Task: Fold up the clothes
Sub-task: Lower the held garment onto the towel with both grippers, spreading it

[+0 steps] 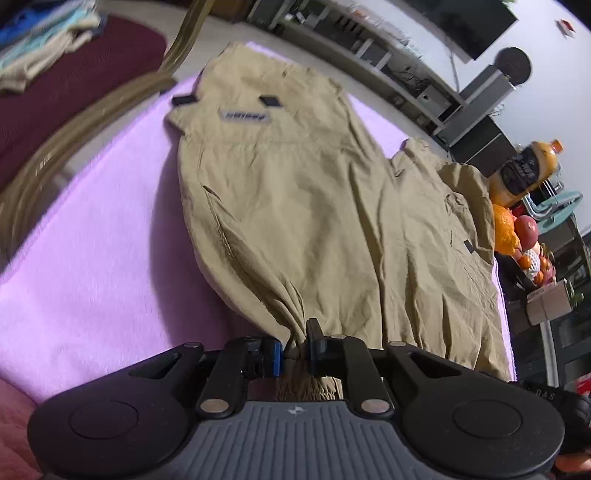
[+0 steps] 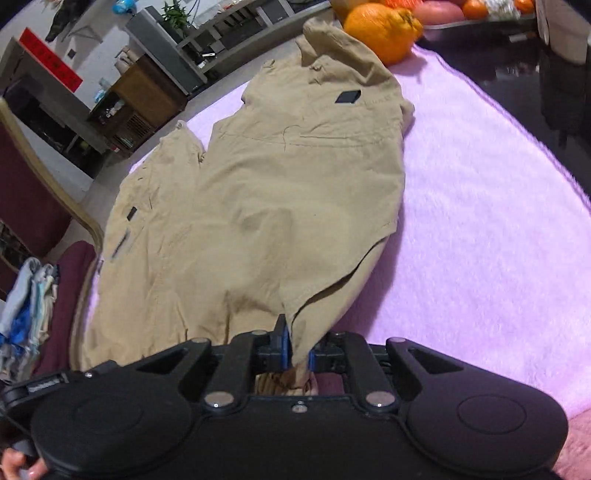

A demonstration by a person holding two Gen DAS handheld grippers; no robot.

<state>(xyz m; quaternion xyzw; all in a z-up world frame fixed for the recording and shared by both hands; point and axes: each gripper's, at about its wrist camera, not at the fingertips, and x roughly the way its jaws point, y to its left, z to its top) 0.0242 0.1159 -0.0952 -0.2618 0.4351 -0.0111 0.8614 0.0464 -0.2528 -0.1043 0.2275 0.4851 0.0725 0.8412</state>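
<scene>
Blanket: a lilac fleece blanket (image 1: 92,258) covers the table; its near edge is cut off behind the gripper bodies in both views.
Trousers: khaki trousers (image 1: 314,203) lie flat along the blanket's middle, long axis running from the near edge to the far edge, waistband with dark tabs at the far end, cuffs at the near end.
Hidden: the gathered cuffs vanish between the fingers; the grey label on the waistband is too blurred to read.
Chair: a maroon chair (image 1: 74,74) stands off the table's left edge, carrying a pile of folded clothes (image 1: 44,40).
Fruit: an orange (image 2: 384,29) and other fruit sit at the far right corner, just beside the waistband.
Left gripper: the left gripper (image 1: 293,345) is clamped on the left leg's bunched cuff at the near edge.
Right gripper: the right gripper (image 2: 297,350) is pinched on the right leg's cuff, fabric pulled taut and slightly raised.
</scene>
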